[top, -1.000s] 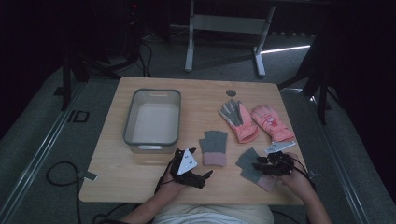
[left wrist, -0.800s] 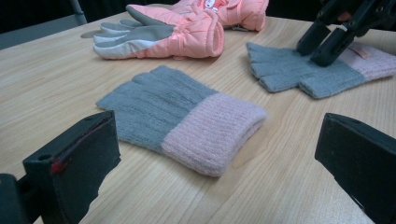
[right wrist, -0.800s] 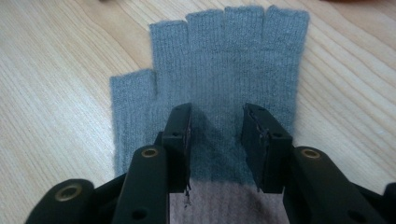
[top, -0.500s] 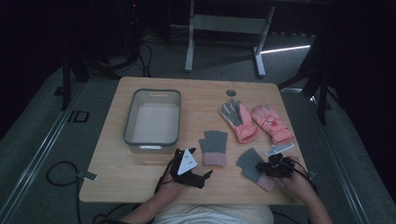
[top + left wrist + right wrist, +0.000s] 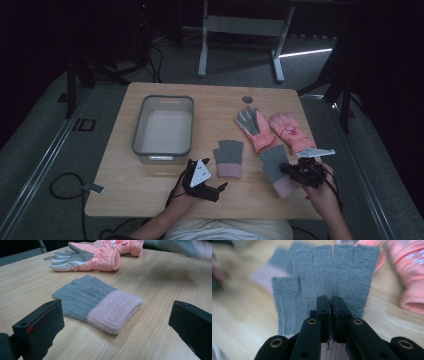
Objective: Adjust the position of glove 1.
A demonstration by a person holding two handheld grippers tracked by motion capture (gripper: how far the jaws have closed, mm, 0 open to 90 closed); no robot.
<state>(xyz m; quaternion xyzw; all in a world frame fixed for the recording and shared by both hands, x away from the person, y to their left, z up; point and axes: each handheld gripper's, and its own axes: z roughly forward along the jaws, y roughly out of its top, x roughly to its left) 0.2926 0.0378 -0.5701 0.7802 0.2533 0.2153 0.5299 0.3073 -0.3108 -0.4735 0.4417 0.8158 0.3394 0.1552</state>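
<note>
Since a second ago the right gripper (image 5: 295, 171) has closed its jaws on the grey fingerless knit glove (image 5: 274, 165) at the table's near right and lifted it a little; its grey part now tilts up off the wooden table (image 5: 125, 190), where earlier it lay flat. In the right gripper view the jaws (image 5: 331, 315) pinch the knit near the pink cuff, pressed together with only fabric between them, and the glove's (image 5: 327, 277) short finger stubs stand upright above them. Everything behind the glove in that view is blurred; the pink cuff is mostly hidden under the jaws.

The left gripper (image 5: 212, 189) rests near the front edge, its jaws standing wide apart with nothing between them. In its own view the matching grey glove with a pink cuff (image 5: 100, 305) lies flat on the wood just ahead of the jaws, not touching them. Beyond it lie two pink ski gloves (image 5: 100, 255), the far one cut off by the top edge; a blurred shape crosses the top right corner.

From the high view the right hand (image 5: 320, 192) reaches forward from the bottom right, wrist raised; the left hand (image 5: 182, 197) lies low, the gripper pointing to the right. An empty grey bin (image 5: 137, 135) stands at the table's left.
</note>
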